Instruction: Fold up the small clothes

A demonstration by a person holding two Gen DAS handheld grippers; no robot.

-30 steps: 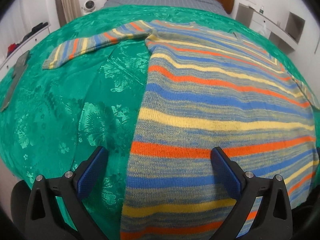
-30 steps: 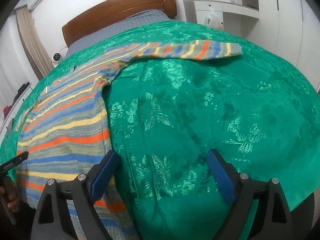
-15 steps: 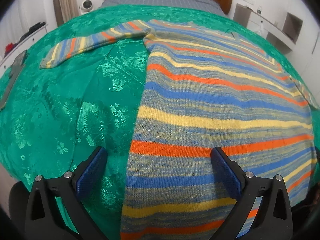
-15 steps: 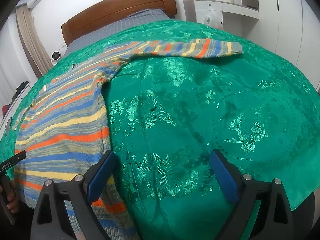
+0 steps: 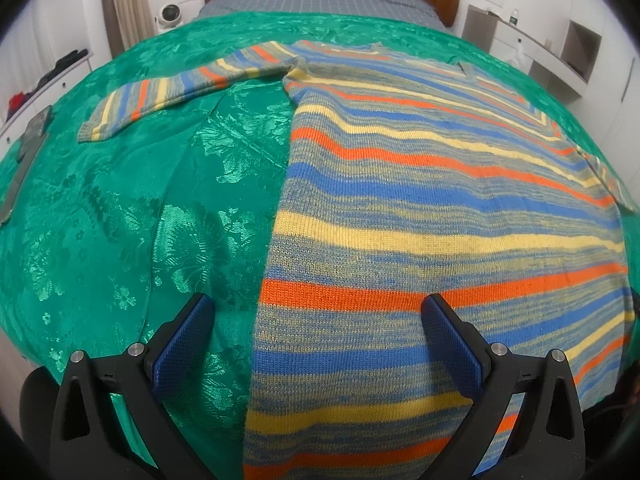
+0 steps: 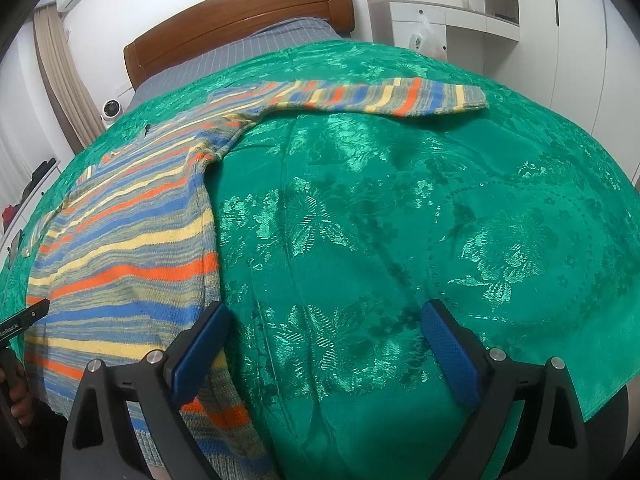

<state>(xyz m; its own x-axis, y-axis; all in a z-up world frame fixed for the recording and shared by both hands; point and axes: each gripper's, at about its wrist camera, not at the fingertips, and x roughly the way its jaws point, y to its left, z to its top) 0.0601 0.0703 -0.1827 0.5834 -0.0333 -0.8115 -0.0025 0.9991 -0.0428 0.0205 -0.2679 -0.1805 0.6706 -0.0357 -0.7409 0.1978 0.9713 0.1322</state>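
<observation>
Sweater [image 5: 420,208] hem beyond bottom edge

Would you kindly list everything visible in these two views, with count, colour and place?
sweater: one, striped blue, orange, yellow and grey, spread flat on the bed, both sleeves out to the sides
bedspread: one, green with floral pattern, covering the bed
headboard: one, brown wood, far end of the bed
security camera: one, white, beside the headboard
curtain: one, beige, at the wall beside the camera
shelf unit: one, white, against the far wall
left hand-held gripper: one, black with blue pads, open over the sweater's side edge
right hand-held gripper: one, black with blue pads, open, mostly over bedspread
</observation>
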